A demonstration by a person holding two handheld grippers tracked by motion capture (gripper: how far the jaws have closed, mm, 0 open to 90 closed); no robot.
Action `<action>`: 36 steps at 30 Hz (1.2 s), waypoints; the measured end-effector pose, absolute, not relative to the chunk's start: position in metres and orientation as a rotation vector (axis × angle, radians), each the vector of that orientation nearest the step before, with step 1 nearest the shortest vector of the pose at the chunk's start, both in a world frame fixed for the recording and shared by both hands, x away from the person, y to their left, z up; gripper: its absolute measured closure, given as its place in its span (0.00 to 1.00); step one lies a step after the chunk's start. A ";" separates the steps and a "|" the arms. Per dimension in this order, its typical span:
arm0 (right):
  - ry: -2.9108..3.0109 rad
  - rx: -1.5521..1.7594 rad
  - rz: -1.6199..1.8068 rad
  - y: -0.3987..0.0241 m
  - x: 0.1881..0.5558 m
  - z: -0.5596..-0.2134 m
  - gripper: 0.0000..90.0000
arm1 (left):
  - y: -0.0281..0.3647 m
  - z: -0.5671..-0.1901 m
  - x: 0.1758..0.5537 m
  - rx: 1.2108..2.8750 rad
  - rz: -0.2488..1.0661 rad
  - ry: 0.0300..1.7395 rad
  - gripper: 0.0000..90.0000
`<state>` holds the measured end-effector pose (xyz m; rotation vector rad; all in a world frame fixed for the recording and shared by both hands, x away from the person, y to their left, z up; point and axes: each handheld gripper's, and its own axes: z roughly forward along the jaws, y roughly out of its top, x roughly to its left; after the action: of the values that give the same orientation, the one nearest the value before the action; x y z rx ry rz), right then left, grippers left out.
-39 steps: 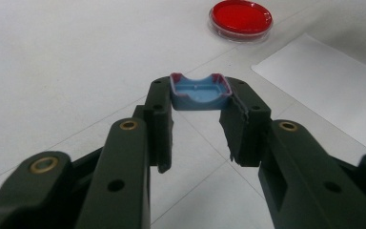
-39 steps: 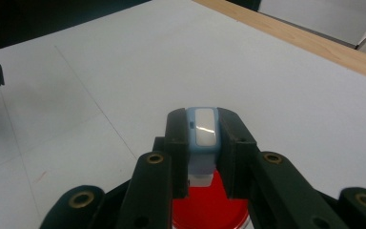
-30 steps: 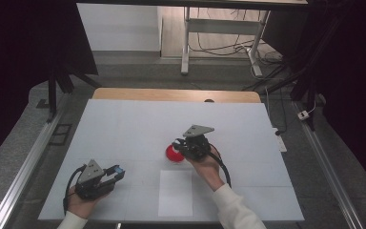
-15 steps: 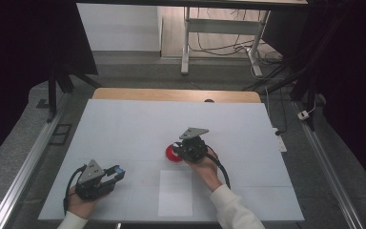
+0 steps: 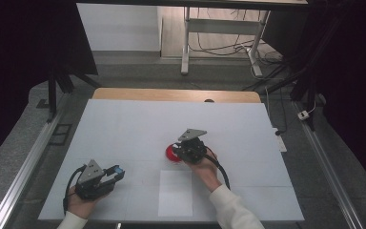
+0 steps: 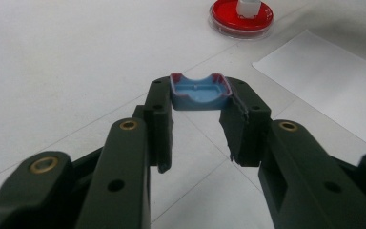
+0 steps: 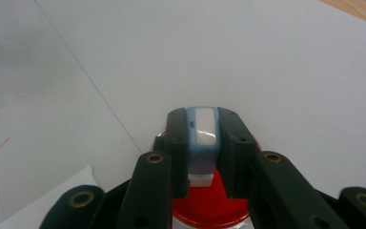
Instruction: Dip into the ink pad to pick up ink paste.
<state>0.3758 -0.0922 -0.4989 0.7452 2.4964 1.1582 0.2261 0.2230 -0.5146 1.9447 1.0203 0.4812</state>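
Blue-and-white block sits low centre of my right gripper view, pinched in the right gripper over the red dish — poised to set down. Left gripper clamps a blue cap — held aside.

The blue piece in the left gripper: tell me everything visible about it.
The blue piece is a small, shallow, tray-like shell, seemingly plastic, light blue with reddish edging along its raised rim and a curved dip in the far edge. It sits level, hollow side up, clamped at its two ends between the tips of the left gripper, above the white table. Nothing else touches it.
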 end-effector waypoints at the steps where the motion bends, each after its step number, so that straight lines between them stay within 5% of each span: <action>1: 2.496 0.747 1.154 -0.092 0.376 -0.499 0.83 | 0.223 -0.515 0.226 1.946 0.481 1.019 0.72; 36: 2.476 0.786 1.156 -0.092 0.373 -0.499 0.83 | 0.223 -0.515 0.226 1.947 0.484 1.018 0.72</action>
<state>0.3727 -0.0923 -0.4993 0.7864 2.4757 1.1563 0.2258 0.2230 -0.5147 1.9468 1.0179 0.4836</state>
